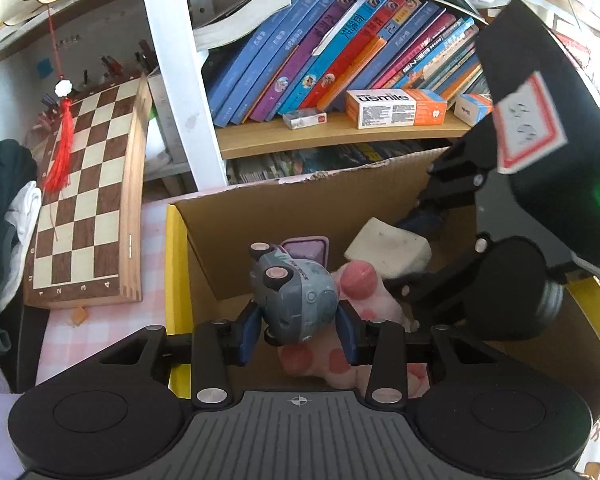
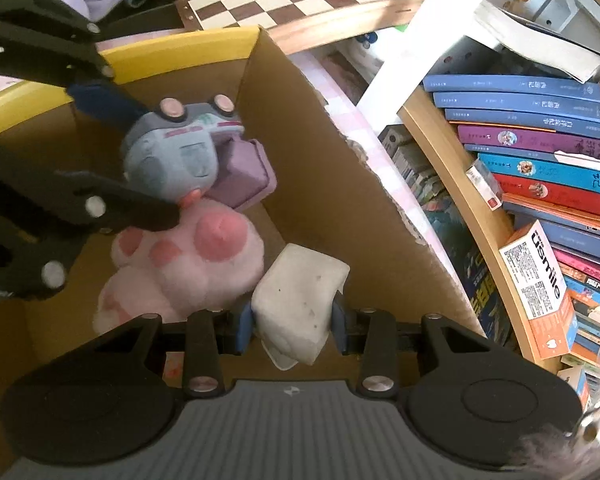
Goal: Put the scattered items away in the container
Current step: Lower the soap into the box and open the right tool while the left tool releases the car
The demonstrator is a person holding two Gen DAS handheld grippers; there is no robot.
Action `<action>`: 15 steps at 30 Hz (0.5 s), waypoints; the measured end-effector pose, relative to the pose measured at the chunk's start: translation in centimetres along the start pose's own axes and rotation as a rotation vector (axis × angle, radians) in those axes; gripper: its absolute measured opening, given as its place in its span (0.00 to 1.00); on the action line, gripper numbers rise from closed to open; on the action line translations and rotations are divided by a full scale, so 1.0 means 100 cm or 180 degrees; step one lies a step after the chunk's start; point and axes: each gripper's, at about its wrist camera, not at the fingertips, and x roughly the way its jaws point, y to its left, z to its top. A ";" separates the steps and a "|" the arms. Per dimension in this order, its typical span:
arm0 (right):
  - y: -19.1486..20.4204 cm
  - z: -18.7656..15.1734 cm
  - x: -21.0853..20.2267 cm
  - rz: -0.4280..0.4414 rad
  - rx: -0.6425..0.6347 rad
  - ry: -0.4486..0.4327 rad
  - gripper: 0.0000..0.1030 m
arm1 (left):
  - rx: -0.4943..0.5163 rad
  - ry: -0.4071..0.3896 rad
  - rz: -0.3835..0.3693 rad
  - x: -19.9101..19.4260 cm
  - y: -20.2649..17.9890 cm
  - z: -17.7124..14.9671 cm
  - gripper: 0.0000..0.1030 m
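A cardboard box (image 1: 228, 248) with a yellow rim holds a pink spotted plush (image 1: 363, 284) and a purple block (image 1: 303, 246). My left gripper (image 1: 301, 330) is shut on a grey toy car (image 1: 296, 296), wheels up, held inside the box above the plush. My right gripper (image 2: 292, 322) is shut on a white sponge block (image 2: 300, 296) inside the same box (image 2: 307, 148). The right gripper's body fills the right side of the left wrist view, with the sponge (image 1: 387, 246) at its tips. The car (image 2: 176, 152) and plush (image 2: 196, 264) show in the right wrist view.
A chessboard (image 1: 88, 196) leans left of the box on a pink checked cloth (image 1: 100, 332). Behind stands a shelf with leaning books (image 1: 319, 60) and a usmile box (image 1: 395, 107). Clothes (image 1: 4, 200) lie at the far left.
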 end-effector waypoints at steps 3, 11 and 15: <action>-0.002 0.003 0.004 -0.0033 0.0003 0.0012 0.35 | -0.0007 -0.0006 0.0007 -0.001 0.000 0.000 0.39; -0.002 0.004 0.004 -0.0028 0.0013 -0.0002 0.45 | -0.0022 -0.0108 -0.0023 -0.009 0.001 -0.001 0.52; -0.005 0.003 -0.002 0.0024 0.0131 -0.0093 0.52 | -0.0027 -0.0220 -0.0043 -0.022 0.001 -0.001 0.57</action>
